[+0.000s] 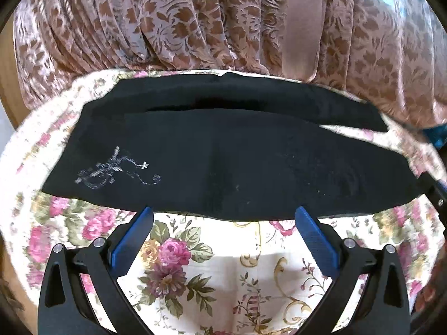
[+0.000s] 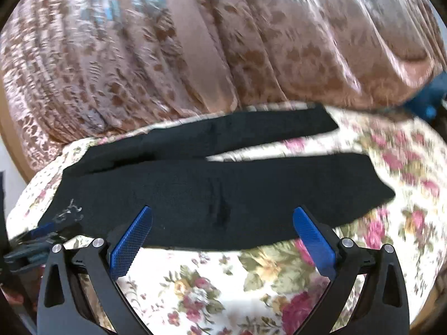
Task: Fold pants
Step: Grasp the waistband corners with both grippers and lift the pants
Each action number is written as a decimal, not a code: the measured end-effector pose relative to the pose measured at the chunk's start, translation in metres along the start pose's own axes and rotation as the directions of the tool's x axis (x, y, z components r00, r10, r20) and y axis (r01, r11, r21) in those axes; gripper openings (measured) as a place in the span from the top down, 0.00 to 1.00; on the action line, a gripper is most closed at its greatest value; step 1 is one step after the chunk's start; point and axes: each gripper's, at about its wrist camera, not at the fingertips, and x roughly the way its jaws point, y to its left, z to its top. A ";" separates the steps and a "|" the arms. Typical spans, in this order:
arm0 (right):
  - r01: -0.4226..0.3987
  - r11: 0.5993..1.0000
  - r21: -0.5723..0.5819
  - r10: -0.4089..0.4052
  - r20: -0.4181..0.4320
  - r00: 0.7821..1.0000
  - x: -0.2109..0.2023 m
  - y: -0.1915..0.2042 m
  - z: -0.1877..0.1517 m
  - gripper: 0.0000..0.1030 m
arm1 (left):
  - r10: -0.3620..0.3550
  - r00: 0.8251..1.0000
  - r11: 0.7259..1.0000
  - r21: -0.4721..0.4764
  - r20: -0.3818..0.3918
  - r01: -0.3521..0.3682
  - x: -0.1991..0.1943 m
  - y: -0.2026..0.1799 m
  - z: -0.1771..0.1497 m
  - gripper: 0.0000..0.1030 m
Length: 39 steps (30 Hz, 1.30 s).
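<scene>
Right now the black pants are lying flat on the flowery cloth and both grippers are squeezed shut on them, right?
Not quite. The black pants do lie flat on the flowery cloth, but the left gripper and right gripper are both open, holding nothing. Each wrist view shows its blue fingers spread wide at the pants' near edge.

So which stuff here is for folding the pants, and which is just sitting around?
For the job:
- black pants, spread flat with legs apart
- left gripper, open, at the near edge
- right gripper, open, at the near edge

Just there:
- flowery tablecloth under the pants
- brown patterned curtain behind
- blue thing at the far right, too blurred to tell
</scene>
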 end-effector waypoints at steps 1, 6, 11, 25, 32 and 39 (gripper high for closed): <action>-0.016 0.999 0.034 0.017 -0.022 1.000 0.003 -0.009 0.000 0.03 | -0.035 0.999 0.999 -0.024 0.013 0.035 0.000 0.007 -0.001 0.02; -0.034 0.963 0.268 0.055 -0.072 0.996 0.017 -0.065 -0.012 0.03 | -0.161 0.984 0.970 -0.173 0.070 0.171 0.009 0.051 -0.007 0.02; -0.063 0.868 0.493 0.112 -0.070 0.991 0.029 -0.122 -0.022 0.05 | -0.106 0.991 0.944 -0.304 0.085 0.127 0.026 0.100 -0.011 0.02; -0.130 0.691 0.711 0.176 0.010 0.984 0.064 -0.184 -0.031 0.35 | -0.144 0.972 0.768 -0.598 0.184 0.227 0.060 0.209 -0.037 0.05; -0.173 0.642 0.747 0.197 0.058 0.979 0.086 -0.197 -0.025 0.54 | -0.186 0.947 0.731 -0.607 0.261 0.311 0.072 0.232 -0.036 0.10; -0.209 0.634 0.745 0.210 0.094 0.973 0.096 -0.205 -0.028 0.80 | -0.227 0.924 0.680 -0.629 0.309 0.378 0.085 0.258 -0.036 0.32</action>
